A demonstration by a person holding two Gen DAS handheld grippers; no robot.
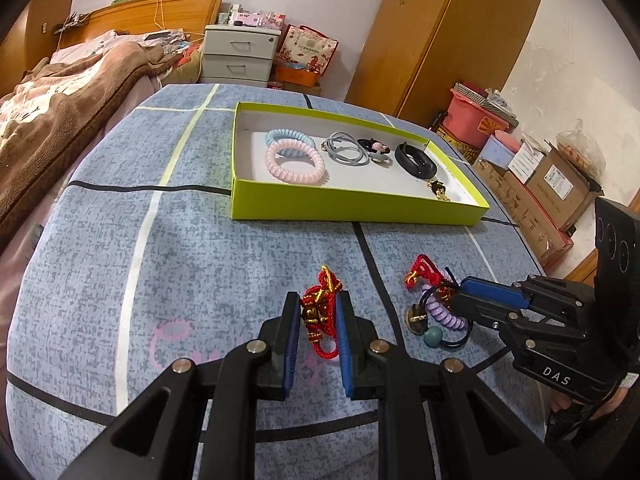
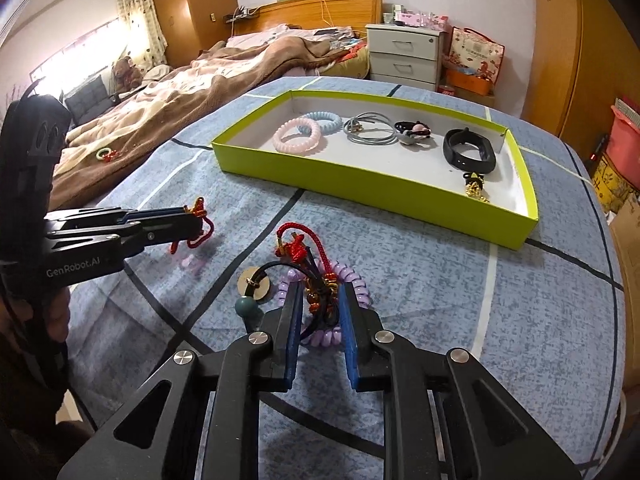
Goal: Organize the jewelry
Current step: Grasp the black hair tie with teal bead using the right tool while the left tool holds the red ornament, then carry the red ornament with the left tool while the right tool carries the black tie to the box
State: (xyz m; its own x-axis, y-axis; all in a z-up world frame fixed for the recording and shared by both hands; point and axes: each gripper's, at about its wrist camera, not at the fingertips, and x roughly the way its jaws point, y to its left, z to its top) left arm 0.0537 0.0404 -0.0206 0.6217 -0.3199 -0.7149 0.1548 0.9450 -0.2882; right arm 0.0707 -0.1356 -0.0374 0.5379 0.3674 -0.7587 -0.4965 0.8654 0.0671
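Observation:
My left gripper (image 1: 319, 304) is shut on a red cord bracelet with gold beads (image 1: 320, 312), low over the blue tablecloth; it also shows in the right wrist view (image 2: 196, 216). My right gripper (image 2: 320, 296) is closed around a tangle of a purple coil hair tie (image 2: 352, 280), a red knotted cord (image 2: 294, 246) and a dark band with a teal bead (image 2: 249, 307). The green tray (image 1: 352, 204) behind holds pink (image 1: 294, 162) and blue coil ties, grey bands (image 1: 346, 148), a black wristband (image 1: 414, 160) and a gold charm (image 1: 438, 190).
The table (image 1: 120, 240) has a blue checked cloth. A bed with a brown blanket (image 2: 160, 112) lies to the left. White drawers (image 1: 238, 56), a wardrobe (image 1: 440, 40) and cardboard boxes (image 1: 560, 184) stand behind and to the right.

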